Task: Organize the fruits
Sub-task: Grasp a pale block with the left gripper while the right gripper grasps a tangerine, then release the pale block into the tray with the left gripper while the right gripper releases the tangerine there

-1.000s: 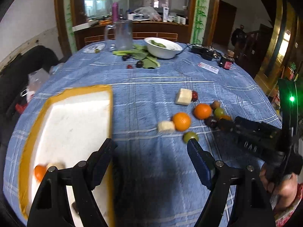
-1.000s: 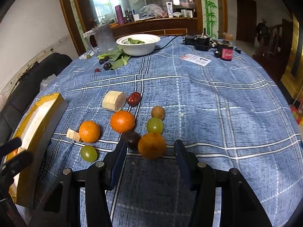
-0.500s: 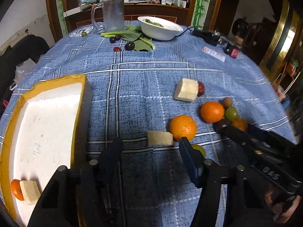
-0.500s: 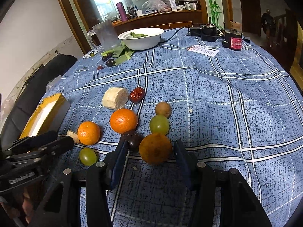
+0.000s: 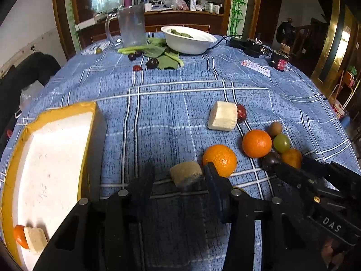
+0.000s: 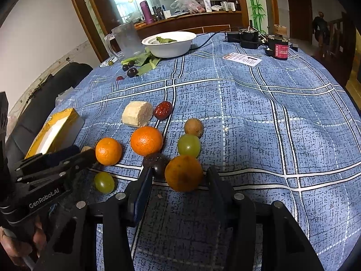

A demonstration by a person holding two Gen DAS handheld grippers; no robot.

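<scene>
Left wrist view puts my left gripper (image 5: 179, 176) low over the blue checked tablecloth (image 5: 171, 103), its jaws apart with a small pale cut chunk (image 5: 186, 176) lying between them, closer to the right finger. That chunk sits on the cloth with its long axis running left to right, the cut end facing left. Just right of it an orange (image 5: 220, 160) touches the right finger's tip. Farther off lies a larger pale cylinder piece (image 5: 223, 116), long axis pointing left and slightly far, with a red date (image 5: 241, 112) against its right end. To the left stands the yellow-rimmed white foam tray (image 5: 52, 140), holding an orange piece and a pale chunk in its near corner.

On the right wrist view, my right gripper (image 6: 179, 178) is spread open around a dull orange fruit (image 6: 183, 172), which sits between the fingertips; I cannot tell whether either pad touches it. A dark plum (image 6: 155, 163) lies just left of it, beside the left finger, and a green grape (image 6: 188, 145) just beyond.
</scene>
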